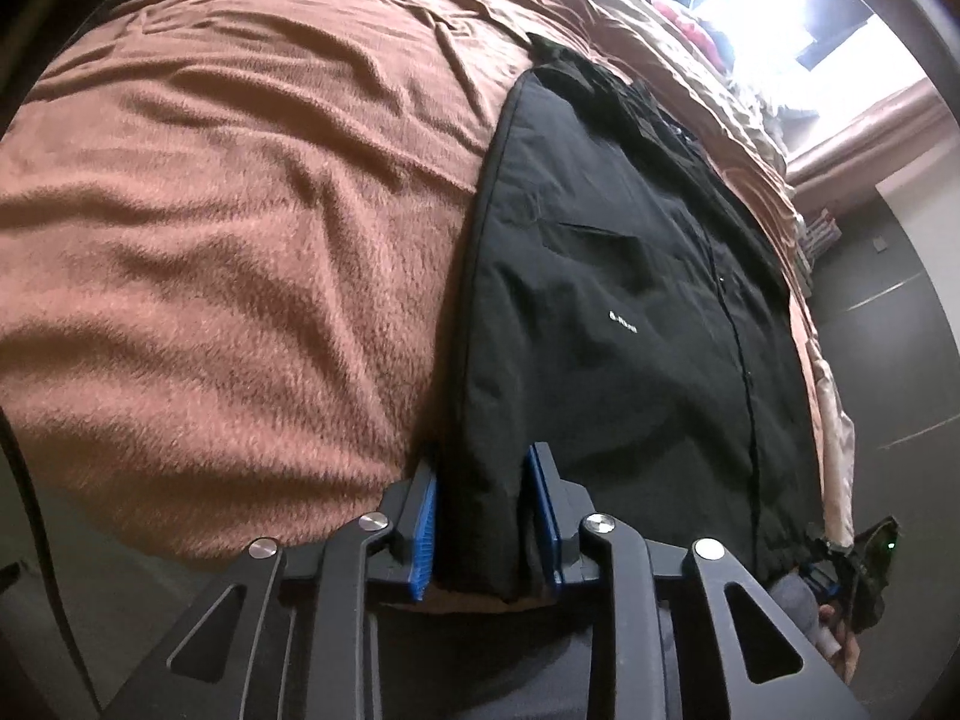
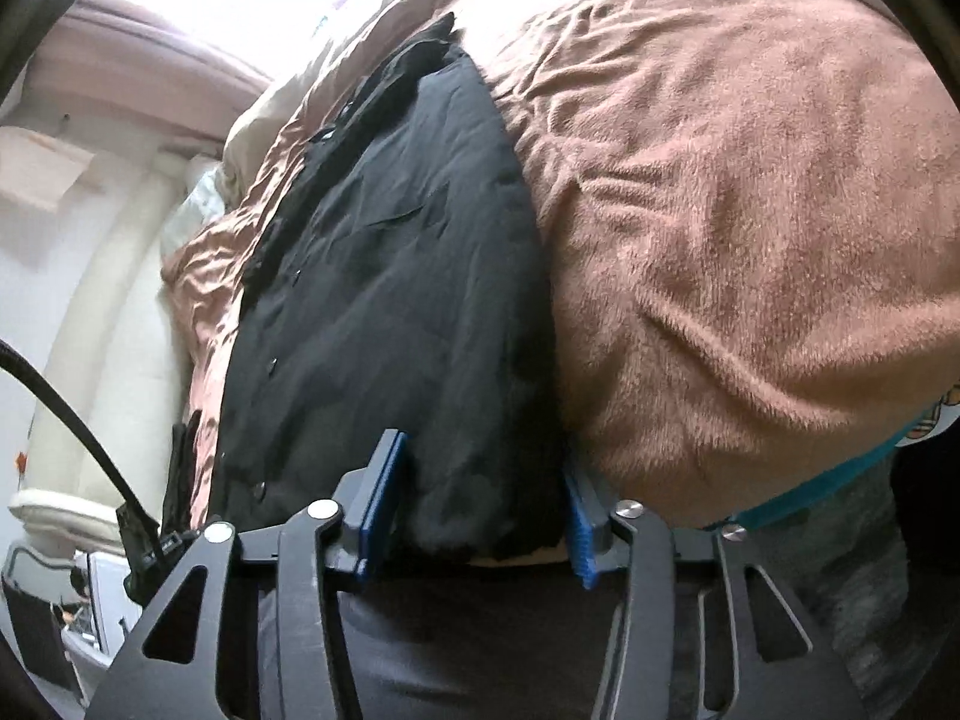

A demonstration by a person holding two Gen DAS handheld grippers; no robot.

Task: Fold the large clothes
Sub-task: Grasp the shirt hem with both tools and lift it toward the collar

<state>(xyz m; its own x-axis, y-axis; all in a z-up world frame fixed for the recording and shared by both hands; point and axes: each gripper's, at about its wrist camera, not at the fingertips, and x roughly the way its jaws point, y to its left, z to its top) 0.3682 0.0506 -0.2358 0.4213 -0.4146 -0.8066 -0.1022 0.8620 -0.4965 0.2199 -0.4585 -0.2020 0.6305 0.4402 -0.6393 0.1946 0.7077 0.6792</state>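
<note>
A large black jacket (image 1: 612,276) lies lengthwise on a brown fleece blanket (image 1: 210,210), front up, with a small white logo and a centre zip. My left gripper (image 1: 483,474) is shut on the jacket's near left corner, with thick fabric bunched between the blue pads. In the right wrist view the jacket (image 2: 384,300) shows snaps down its front. My right gripper (image 2: 483,468) is shut on the near right corner, fabric filling the gap between its blue pads. Both corners sit at the bed's near edge.
The brown blanket (image 2: 750,210) covers the bed on both sides of the jacket. Shiny pink bedding (image 1: 708,120) and plush toys (image 1: 678,6) lie at the far end under a bright window. A black cable (image 2: 72,420) hangs at the left.
</note>
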